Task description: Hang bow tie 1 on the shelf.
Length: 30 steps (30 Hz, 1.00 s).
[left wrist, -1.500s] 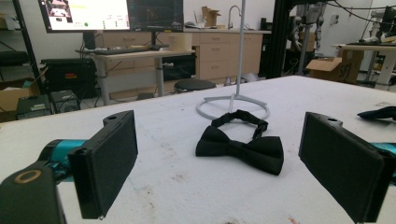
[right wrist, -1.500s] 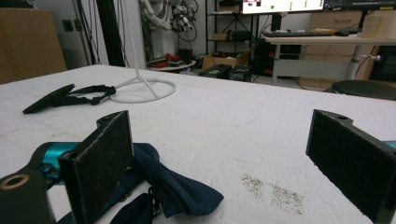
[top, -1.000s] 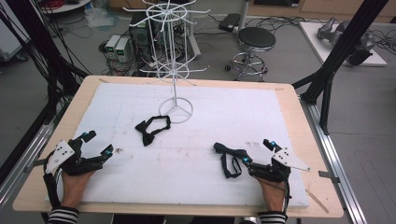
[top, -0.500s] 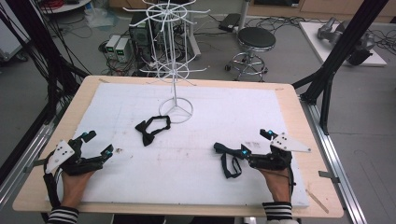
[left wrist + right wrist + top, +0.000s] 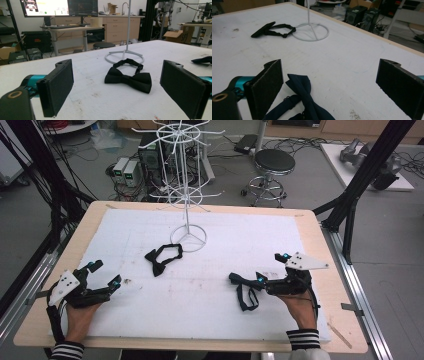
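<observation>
Two bow ties lie on the white worktop. The navy bow tie sits at about four o'clock, just beside the right claw, whose jaws stand wide apart with one jaw near the tie's wing. The black bow tie lies near centre, at seven o'clock from the white wire stand. The left claw, at eight o'clock, is spread apart too, holding nothing.
</observation>
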Each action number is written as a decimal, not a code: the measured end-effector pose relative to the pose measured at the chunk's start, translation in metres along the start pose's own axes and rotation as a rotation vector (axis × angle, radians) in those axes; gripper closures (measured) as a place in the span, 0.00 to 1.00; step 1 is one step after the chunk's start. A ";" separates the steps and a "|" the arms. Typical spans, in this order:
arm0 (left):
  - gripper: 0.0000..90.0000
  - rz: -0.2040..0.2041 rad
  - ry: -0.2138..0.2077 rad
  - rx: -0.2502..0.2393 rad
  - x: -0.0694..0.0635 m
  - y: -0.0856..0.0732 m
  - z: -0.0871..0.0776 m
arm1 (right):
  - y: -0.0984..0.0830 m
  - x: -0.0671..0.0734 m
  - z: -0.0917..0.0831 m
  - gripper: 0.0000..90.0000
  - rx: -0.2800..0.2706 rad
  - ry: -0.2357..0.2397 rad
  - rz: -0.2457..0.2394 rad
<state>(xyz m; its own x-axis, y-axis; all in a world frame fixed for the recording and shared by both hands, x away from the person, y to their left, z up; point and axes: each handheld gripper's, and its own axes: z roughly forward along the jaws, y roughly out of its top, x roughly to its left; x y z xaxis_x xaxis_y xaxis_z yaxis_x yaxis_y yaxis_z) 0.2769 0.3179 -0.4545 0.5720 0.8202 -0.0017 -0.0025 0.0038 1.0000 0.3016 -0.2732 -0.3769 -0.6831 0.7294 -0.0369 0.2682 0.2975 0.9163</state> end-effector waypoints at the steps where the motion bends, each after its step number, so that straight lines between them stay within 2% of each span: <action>1: 0.13 0.000 0.000 0.000 0.000 0.000 0.000 | 0.002 0.000 0.001 0.07 0.008 0.004 -0.006; 8: 0.13 0.003 -0.001 0.001 0.000 0.000 0.000 | 0.012 -0.005 0.009 0.07 0.070 0.042 -0.023; 22: 0.13 0.002 -0.002 0.002 0.000 0.000 0.000 | 0.025 -0.006 0.028 0.07 0.224 0.129 -0.088; 30: 0.13 0.000 -0.003 0.002 0.000 0.000 0.000 | 0.036 -0.004 0.045 0.08 0.342 0.171 -0.146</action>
<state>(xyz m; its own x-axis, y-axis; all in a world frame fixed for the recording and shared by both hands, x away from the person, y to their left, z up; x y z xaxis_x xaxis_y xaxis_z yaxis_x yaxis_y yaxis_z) 0.2768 0.3178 -0.4544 0.5742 0.8187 -0.0019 -0.0008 0.0029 1.0000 0.3443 -0.2379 -0.3614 -0.8261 0.5600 -0.0634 0.3508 0.5990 0.7198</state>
